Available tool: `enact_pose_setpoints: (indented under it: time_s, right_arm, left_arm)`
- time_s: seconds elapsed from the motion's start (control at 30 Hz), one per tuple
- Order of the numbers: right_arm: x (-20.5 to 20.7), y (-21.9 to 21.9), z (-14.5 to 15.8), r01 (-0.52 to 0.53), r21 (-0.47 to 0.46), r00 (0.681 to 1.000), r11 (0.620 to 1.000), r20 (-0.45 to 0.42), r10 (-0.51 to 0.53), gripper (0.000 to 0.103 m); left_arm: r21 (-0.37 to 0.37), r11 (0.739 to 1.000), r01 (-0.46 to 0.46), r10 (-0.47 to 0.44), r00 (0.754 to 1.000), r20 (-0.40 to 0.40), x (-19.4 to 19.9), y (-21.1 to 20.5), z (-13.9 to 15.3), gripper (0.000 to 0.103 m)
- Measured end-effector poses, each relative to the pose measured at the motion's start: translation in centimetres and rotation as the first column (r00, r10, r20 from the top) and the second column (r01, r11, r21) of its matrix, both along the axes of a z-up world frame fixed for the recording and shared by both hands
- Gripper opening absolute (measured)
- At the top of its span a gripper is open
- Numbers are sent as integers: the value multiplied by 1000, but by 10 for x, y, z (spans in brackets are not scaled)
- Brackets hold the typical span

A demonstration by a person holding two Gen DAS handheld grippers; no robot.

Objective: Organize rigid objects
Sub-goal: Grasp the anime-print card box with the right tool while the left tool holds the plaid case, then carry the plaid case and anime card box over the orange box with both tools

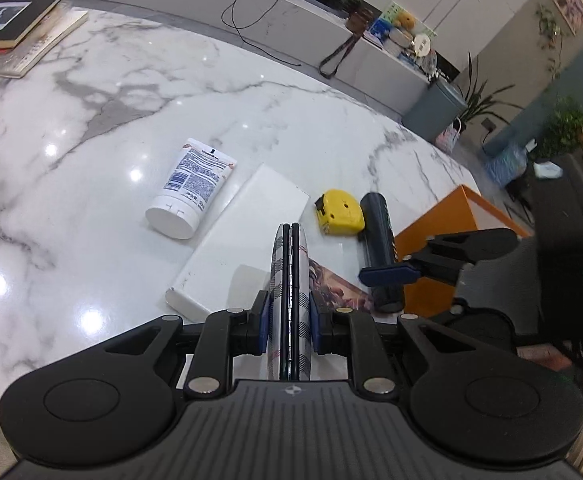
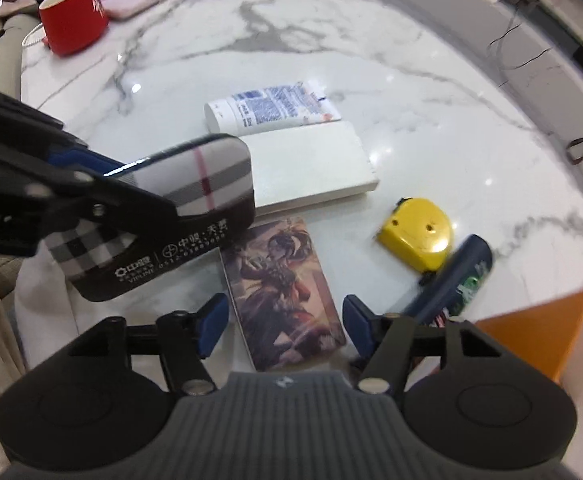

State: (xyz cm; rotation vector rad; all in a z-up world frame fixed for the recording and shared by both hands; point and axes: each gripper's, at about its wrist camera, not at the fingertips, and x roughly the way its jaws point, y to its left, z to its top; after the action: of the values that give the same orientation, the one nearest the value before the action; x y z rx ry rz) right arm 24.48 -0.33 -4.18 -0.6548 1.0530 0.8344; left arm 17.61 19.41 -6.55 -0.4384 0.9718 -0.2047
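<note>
So the left tongs (image 1: 289,320) are clamped tight on a plaid glasses case (image 1: 290,280), holding it edge-up above the tabletop (image 1: 91,120). The right tongs (image 2: 283,324) are spread with nothing between them, hanging over a picture card (image 2: 283,292) lying flat. Near the orange box (image 2: 539,332) at the tabletop's edge sit a yellow tape measure (image 2: 415,236) and a dark can (image 2: 463,276), touching. A white box (image 2: 311,164) lies just beside a white tube (image 2: 271,106).
</note>
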Motion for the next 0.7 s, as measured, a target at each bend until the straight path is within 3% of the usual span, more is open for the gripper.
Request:
enact_pose_setpoints:
  time_s: [0.13, 0.2, 0.37, 0.57, 0.7]
  right_arm:
    - [11, 14, -6, -39, -25, 999, 999, -3, 39, 70]
    - [17, 18, -9, -27, -20, 999, 999, -45, 26, 70]
    - [23, 17, -17, 52, -22, 993, 998, -102, -54, 65]
    - [3, 7, -14, 161, -25, 968, 987, -189, -163, 63]
    - [-3, 5, -20, 199, 6, 967, 980, -164, -196, 61]
  left_arm:
    - [-15, 1000, -9, 9, 1000, -4, 0, 4, -4, 22]
    - [-31, 999, -13, 13, 1000, -15, 1, 5, -8, 22]
    - [-49, 999, -16, 15, 1000, -21, 1, 8, -11, 22]
    - [-28, 1000, -1, 0, 1000, -27, 0, 5, -12, 22]
    - [-35, 999, -3, 2, 1000, -27, -1, 6, -12, 22]
